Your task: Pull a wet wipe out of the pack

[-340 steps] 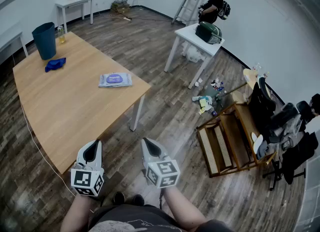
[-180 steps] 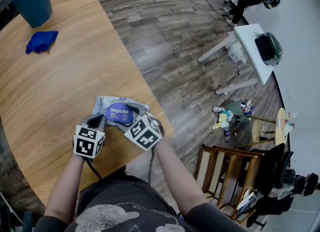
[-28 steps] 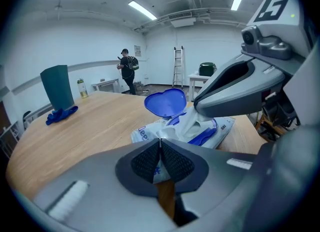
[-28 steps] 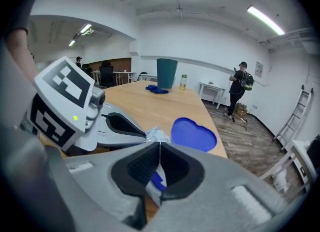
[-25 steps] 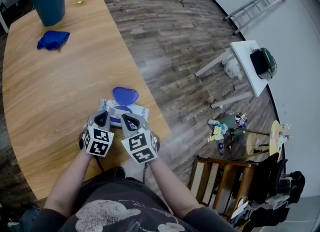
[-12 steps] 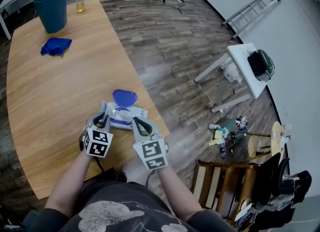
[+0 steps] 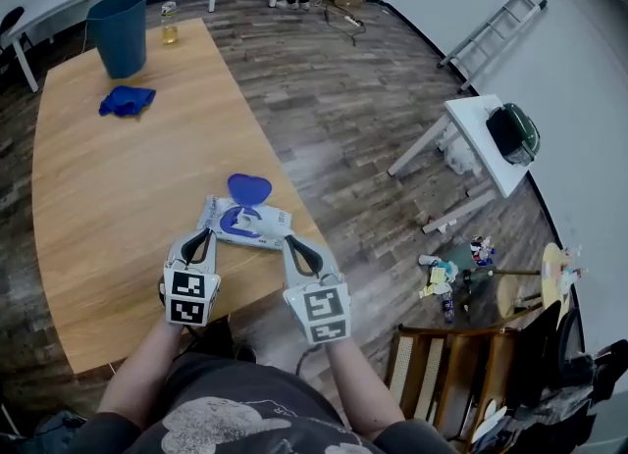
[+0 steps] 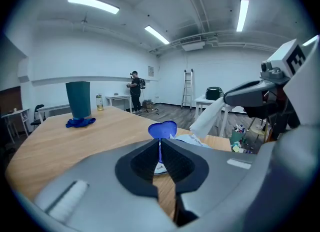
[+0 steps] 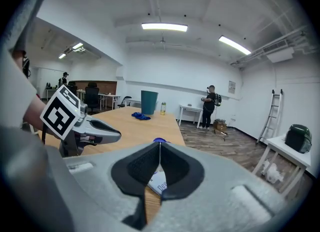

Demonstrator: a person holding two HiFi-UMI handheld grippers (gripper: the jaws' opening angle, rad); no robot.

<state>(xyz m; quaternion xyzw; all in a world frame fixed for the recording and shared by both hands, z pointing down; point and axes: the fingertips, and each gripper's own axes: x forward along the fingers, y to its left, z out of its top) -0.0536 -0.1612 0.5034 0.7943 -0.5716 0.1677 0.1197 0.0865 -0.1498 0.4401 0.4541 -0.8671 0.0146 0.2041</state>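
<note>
Your right gripper (image 7: 290, 243) had its jaws pressed together on the wet wipe (image 8: 206, 120). The wipe ran as a white strip from the gripper's tips down to the opening of the pack (image 7: 235, 222). The pack lay on the tabletop (image 7: 108, 177) close to its near edge, just ahead of both grippers, with its blue lid (image 7: 249, 188) flipped up on the far side.

From your right gripper the pack lay forward and to the left, so the wipe's long axis slanted that way. By my judgement, the pull that would free it ran the opposite way, up and back toward you along that same line. As far as I could see, the wipe's far end was not yet clear of the opening.

Your left gripper (image 7: 203, 238) sat at the pack's near left edge and was the closer of the two to it. Its jaws were closing, almost together, with nothing visible between them; the pack showed beyond them. Whether its tips touched the pack I could not tell. If the pack rose with the wipe, that was the hand placed to pin it down.
</note>
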